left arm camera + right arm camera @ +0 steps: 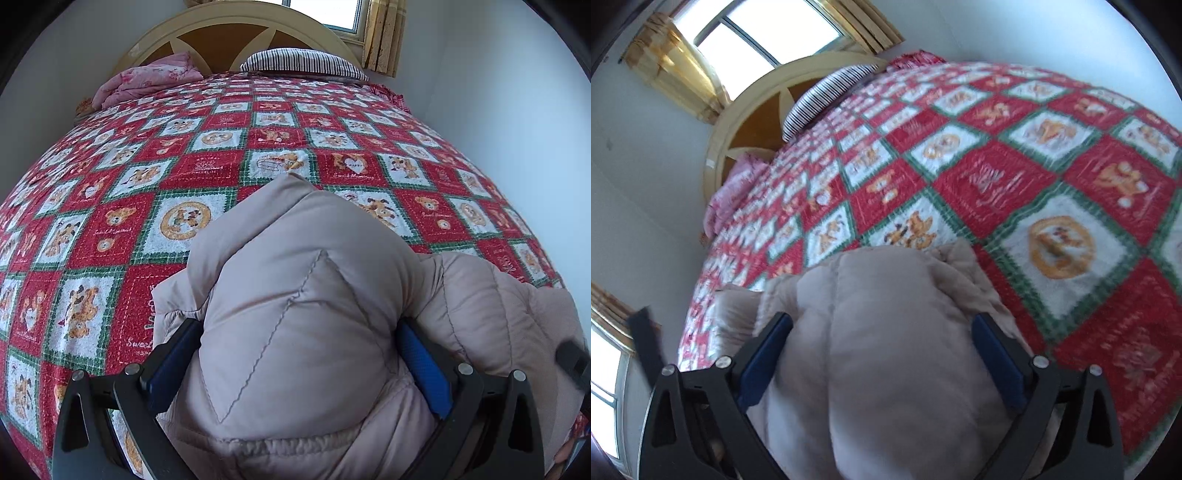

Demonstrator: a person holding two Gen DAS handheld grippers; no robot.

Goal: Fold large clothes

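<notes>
A puffy beige quilted jacket (295,314) lies bunched at the near end of the bed. My left gripper (299,339) is shut on a thick fold of it, the padding bulging between the blue pads (424,369). More of the jacket spreads to the right (498,314). In the right wrist view my right gripper (882,332) is shut on another thick fold of the jacket (886,350), with the blue pads (764,358) pressed into its sides. That view is blurred and tilted.
The bed is covered with a red, white and green bear-pattern blanket (221,166). A striped pillow (303,62) and a folded pink quilt (147,79) lie by the wooden headboard (229,33). White walls stand on both sides. A window with yellow curtains (683,70) is behind.
</notes>
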